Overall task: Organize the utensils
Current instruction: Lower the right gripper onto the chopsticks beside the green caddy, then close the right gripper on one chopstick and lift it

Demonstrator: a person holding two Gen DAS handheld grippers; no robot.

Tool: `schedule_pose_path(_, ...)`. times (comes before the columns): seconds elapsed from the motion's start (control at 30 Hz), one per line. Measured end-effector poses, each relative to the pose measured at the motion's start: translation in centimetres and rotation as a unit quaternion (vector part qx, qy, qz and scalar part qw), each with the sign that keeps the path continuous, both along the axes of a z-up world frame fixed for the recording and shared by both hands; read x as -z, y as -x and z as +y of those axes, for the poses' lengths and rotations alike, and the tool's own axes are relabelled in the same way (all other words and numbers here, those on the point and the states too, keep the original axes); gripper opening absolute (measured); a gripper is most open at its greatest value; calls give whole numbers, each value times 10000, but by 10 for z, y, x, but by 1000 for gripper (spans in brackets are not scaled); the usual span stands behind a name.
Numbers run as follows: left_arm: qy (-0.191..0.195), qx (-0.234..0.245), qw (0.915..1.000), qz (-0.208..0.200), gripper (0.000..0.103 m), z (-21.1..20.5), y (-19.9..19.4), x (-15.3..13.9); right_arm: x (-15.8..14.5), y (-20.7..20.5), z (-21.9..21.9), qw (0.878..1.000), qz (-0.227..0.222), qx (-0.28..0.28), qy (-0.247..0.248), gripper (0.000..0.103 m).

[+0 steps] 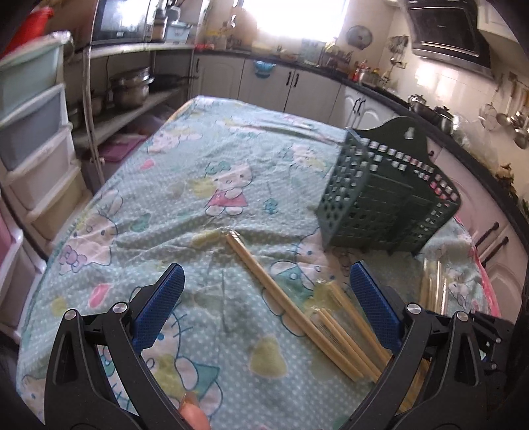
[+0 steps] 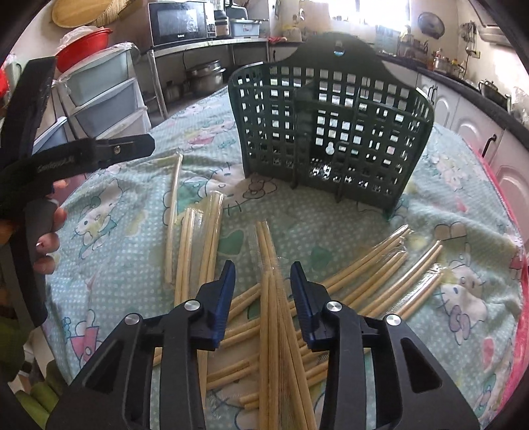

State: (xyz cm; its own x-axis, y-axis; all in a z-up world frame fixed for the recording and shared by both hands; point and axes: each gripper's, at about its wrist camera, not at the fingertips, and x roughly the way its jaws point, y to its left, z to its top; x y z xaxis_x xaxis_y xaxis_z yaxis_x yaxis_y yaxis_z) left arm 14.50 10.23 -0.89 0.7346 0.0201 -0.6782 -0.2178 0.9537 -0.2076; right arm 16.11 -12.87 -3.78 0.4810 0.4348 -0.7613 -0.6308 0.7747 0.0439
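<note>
A dark green slotted utensil holder [image 2: 334, 132] stands upright on the patterned tablecloth [image 2: 109, 264]; it also shows in the left wrist view [image 1: 386, 195]. Several wooden chopsticks in clear wrappers lie scattered in front of it [image 2: 380, 264]. My right gripper [image 2: 263, 281] is partly open, with a wrapped pair of chopsticks [image 2: 269, 264] between its blue pads, which do not visibly touch it. My left gripper [image 1: 264, 297] is wide open above a chopstick pair [image 1: 264, 274] on the cloth and holds nothing. The left gripper also shows in the right wrist view [image 2: 99, 149].
The table edge runs along the left, beside plastic drawers [image 1: 36, 139] and a metal shelf with pots [image 1: 132, 86]. Kitchen counters and cabinets [image 1: 297, 82] line the back and right. A microwave [image 2: 178, 21] sits on the shelf.
</note>
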Motion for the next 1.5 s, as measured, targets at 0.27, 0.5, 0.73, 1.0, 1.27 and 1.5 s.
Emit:
schedule_pose_path(0.27,412,-117,9974,581,92,24,-32,19,3,-12,3,10000,73,12,39,18)
schedule_pose_path(0.5,807,-105,9923,931,87,34,-54,37,1,-16,3,9999,57,-55,76,1)
schedule_pose_path(0.73,805,-213,9906,1083,78,40,-66,45,-7,-18,-6,9999,61,-82,-78,1)
schedule_pose_path(1.0,623,-273,9905,1192,77,37,-76,46,-2,-17,-8,9996,266,-93,-47,13)
schedule_pose_path(1.27,45,-322,9914,1271,69,30,-91,48,5,-18,-4,9992,370,-121,-22,22)
schedule_pose_path(1.5,-451,-538,9900,1221,27,32,-94,46,4,-20,4,9993,284,-228,52,18)
